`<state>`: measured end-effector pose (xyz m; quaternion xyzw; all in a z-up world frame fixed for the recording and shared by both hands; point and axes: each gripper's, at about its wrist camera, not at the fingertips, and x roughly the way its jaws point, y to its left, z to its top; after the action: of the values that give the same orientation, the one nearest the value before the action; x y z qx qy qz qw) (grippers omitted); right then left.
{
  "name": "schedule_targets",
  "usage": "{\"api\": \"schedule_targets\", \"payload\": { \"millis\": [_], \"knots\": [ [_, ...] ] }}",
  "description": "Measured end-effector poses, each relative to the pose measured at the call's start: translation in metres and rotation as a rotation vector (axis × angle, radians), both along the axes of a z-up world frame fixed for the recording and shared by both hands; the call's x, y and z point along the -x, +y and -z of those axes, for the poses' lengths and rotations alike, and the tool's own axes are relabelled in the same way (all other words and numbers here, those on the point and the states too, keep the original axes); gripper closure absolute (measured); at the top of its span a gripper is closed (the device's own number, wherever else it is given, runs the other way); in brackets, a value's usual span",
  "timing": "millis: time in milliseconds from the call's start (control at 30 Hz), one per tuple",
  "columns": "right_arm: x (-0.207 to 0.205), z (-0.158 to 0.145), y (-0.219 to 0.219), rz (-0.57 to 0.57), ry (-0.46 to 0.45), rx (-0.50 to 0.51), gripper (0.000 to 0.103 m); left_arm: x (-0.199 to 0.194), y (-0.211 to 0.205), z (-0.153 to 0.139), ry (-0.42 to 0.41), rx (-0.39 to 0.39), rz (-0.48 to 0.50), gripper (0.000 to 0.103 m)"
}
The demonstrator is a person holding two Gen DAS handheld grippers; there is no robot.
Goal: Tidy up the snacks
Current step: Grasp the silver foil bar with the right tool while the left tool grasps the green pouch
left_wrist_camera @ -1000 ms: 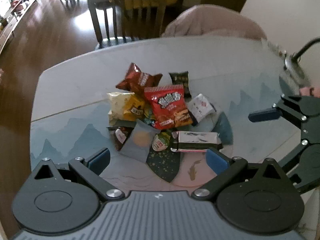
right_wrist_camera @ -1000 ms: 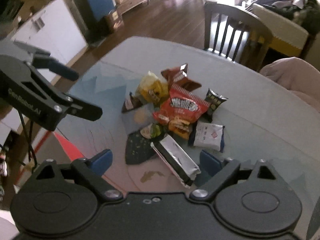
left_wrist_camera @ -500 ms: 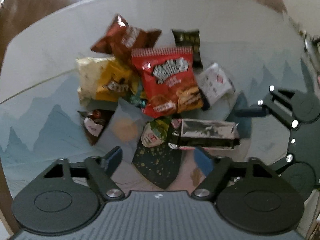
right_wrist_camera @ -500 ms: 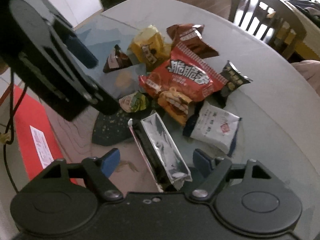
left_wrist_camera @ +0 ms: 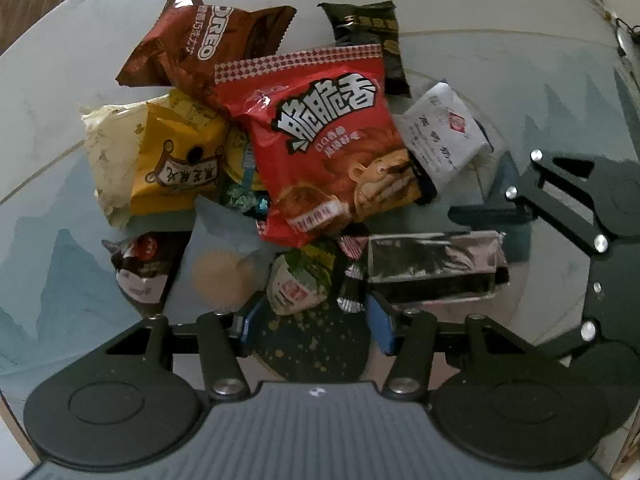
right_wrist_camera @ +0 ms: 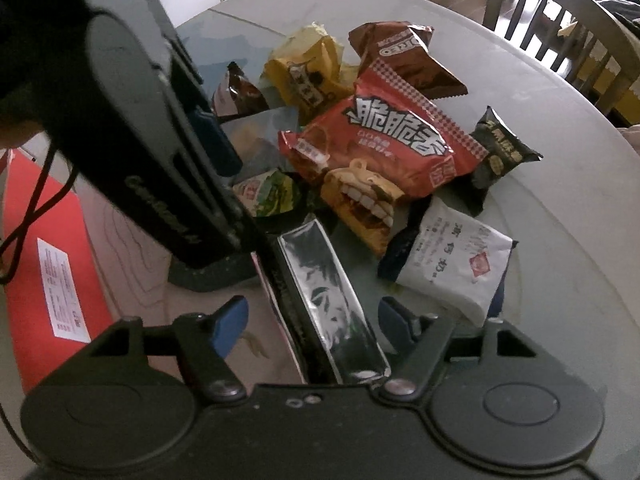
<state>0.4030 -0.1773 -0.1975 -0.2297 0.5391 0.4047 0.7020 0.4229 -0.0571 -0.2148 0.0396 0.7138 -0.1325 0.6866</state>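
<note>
Snacks, 1 heap, mid-table (left_wrist_camera: pixel 480 60); none sorted yet, all left to do, as we judge it; red bag (left_wrist_camera: pixel 324 140) on top at centre; Oreo bag (left_wrist_camera: pixel 200 44) at 11; yellow bag (left_wrist_camera: pixel 180 160) at 9; white pack (left_wrist_camera: pixel 444 132) at 3. We hold L gripper (left_wrist_camera: pixel 310 320) low at 6, jaws just narrowing astride green pack (left_wrist_camera: pixel 298 282), pads not yet on it; R gripper (right_wrist_camera: pixel 312 320) likewise closing astride foil bar (right_wrist_camera: pixel 328 300), no contact seen.
</note>
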Motion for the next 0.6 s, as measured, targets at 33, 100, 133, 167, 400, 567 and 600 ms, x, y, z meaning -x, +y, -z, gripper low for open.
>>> {"api": "schedule_targets", "payload": {
  "millis": [33, 100, 133, 167, 400, 567, 600],
  "knots": [
    [0.001, 0.000, 0.000, -0.004, 0.001, -0.003, 0.032, -0.001, 0.000, 0.001, 0.001, 0.007, -0.003, 0.050],
    [0.001, 0.001, 0.000, -0.006, 0.000, -0.005, 0.033, -0.004, -0.001, 0.002, -0.002, 0.014, -0.008, 0.049],
    [0.001, 0.001, 0.000, -0.008, 0.000, -0.005, 0.034, -0.006, -0.001, 0.002, -0.005, 0.015, -0.010, 0.049],
    [0.002, 0.003, 0.001, -0.013, -0.002, -0.001, 0.035, -0.007, -0.002, 0.002, -0.007, 0.016, -0.012, 0.049],
    [0.007, 0.006, -0.001, -0.029, -0.053, 0.013, 0.049, -0.007, 0.009, 0.011, -0.009, -0.005, -0.034, 0.050],
    [0.008, 0.007, -0.006, -0.011, -0.076, 0.026, 0.061, -0.006, 0.014, 0.021, -0.004, -0.021, -0.042, 0.051],
    [0.008, 0.007, -0.007, -0.012, -0.078, 0.027, 0.061, -0.007, 0.013, 0.023, -0.006, -0.023, -0.039, 0.051]
  ]
}}
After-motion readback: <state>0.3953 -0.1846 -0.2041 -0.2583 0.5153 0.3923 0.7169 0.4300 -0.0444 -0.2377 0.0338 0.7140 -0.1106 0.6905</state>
